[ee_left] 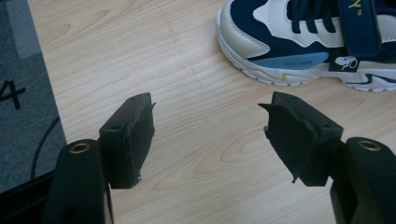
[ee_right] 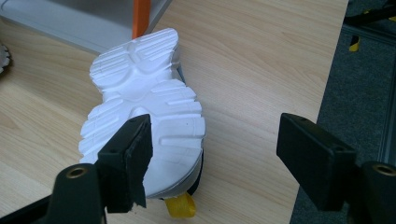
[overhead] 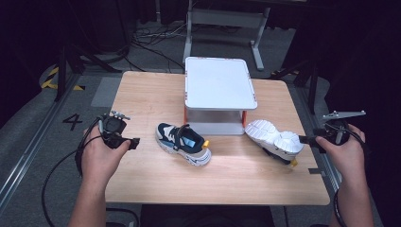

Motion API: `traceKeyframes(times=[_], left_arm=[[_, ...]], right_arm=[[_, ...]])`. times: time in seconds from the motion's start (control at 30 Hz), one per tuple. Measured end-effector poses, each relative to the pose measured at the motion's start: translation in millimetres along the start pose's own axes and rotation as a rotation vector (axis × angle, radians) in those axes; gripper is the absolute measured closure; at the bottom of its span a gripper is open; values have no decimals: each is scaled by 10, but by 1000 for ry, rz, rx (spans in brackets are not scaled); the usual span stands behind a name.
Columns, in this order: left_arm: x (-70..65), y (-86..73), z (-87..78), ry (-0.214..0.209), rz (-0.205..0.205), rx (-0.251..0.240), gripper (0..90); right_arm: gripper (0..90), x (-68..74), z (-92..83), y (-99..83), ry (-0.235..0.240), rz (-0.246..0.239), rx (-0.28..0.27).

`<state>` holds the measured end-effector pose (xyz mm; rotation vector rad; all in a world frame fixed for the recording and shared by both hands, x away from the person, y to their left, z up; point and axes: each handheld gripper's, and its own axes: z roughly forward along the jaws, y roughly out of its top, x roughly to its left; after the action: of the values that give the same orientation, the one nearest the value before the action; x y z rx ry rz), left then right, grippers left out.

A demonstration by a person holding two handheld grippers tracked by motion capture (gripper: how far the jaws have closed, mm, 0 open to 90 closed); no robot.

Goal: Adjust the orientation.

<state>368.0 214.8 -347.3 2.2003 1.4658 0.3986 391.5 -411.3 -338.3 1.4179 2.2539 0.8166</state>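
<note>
While both hands hover at the table's edges, what matters most is how each shoe lies to the claw nearest it. The right gripper (overhead: 309, 140) sits at the right edge of the wooden table (overhead: 142, 94), its jaws spread apart with nothing pinched between them, and the overturned shoe (overhead: 274, 138) lies just ahead of it, toward the table's middle. In the right gripper view, that shoe (ee_right: 142, 112) rests sole up, its long axis running away from the claw toward the white stand (overhead: 220, 90), with the nearer end low between the jaws and closer to the left one. A yellow pull tab (ee_right: 181, 206) pokes out beneath that near end. To my eye the right hand is plainly the nearer one for this shoe, and a short push forward would bring the jaws around it.

The left gripper (overhead: 134, 142) is also open and empty, held over bare wood near the left edge. The upright shoe (overhead: 183, 143) stands in front of the stand, apart from that claw, its long axis angled across the table. In the left gripper view it (ee_left: 308, 42) shows a navy and cream upper, dark laces, a pale blue side panel and a white sole with a thin yellow line. The overturned one shows a white, deeply ribbed tread.
</note>
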Motion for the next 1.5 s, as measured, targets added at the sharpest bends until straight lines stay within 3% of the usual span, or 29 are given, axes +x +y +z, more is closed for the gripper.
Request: traceKeyframes(times=[0.5,0.87,1.0,1.1,1.23,1.33,1.37,1.4,1.43,1.5], left_arm=[[-38,57,-3,-9,14,31,355],[-102,116,-35,-19,15,16,396],[-231,233,-45,-54,48,-4,411],[-403,325,-9,-108,117,-3,384],[-586,403,12,-152,169,-7,379],[-667,442,24,-165,184,-9,379],[-784,493,61,-179,213,-9,378],[-784,493,61,-179,213,-9,378],[-913,530,102,-203,250,1,379],[-1055,565,139,-239,282,10,381]], right_arm=[[280,-37,-55,-66,-8,20,13],[279,-35,-40,-79,-9,24,23],[280,-28,-74,-155,-18,30,34],[280,-42,-119,-227,-34,44,37],[281,-46,-147,-274,-41,52,38],[282,-46,-146,-303,-39,52,42],[282,-52,-142,-317,-42,56,47],[282,-52,-142,-321,-40,62,51],[282,-56,-141,-322,-42,64,52],[282,-55,-139,-309,-41,60,48]])
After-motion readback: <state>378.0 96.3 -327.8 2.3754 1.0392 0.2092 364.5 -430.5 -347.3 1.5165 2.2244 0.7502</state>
